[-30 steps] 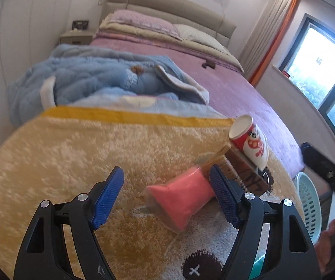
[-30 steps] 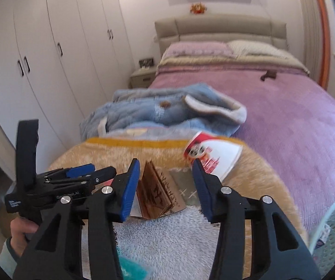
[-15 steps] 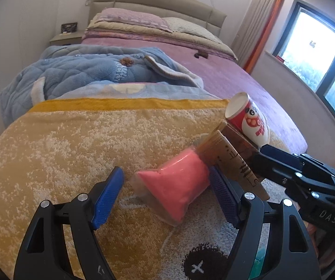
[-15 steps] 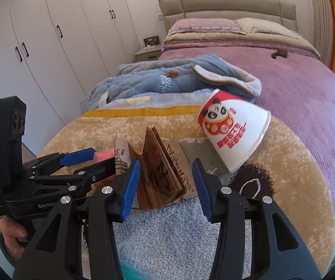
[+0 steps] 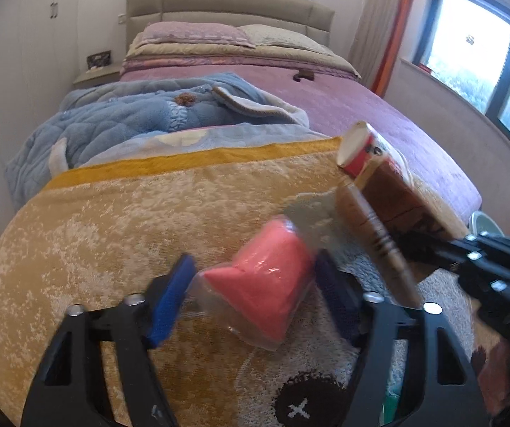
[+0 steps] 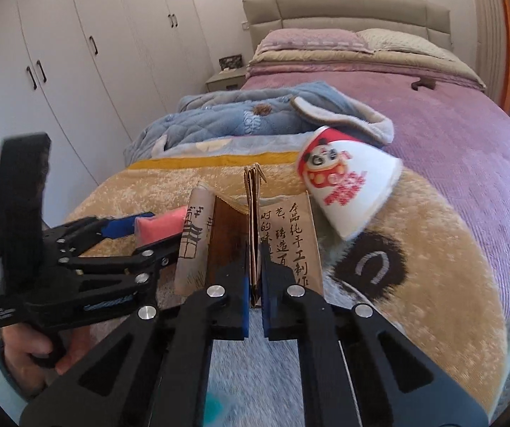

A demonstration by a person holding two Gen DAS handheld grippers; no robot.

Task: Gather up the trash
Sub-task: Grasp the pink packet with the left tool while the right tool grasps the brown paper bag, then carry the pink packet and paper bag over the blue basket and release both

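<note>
In the left wrist view, the left gripper [image 5: 251,299] fills the lower middle, its 2 blue fingers [image 5: 169,302] closing around a pink packet [image 5: 269,284] in clear wrap; the packet lies between them on the yellow blanket [image 5: 112,231], with a slim gap on the left side. Right of it, the right gripper [image 6: 254,281] has its fingers [image 6: 243,284] pressed together, pinching the upright middle fold of a brown paper bag [image 6: 290,235]. At upper right, a panda paper cup [image 6: 347,192] lies tipped beside the bag.
</note>
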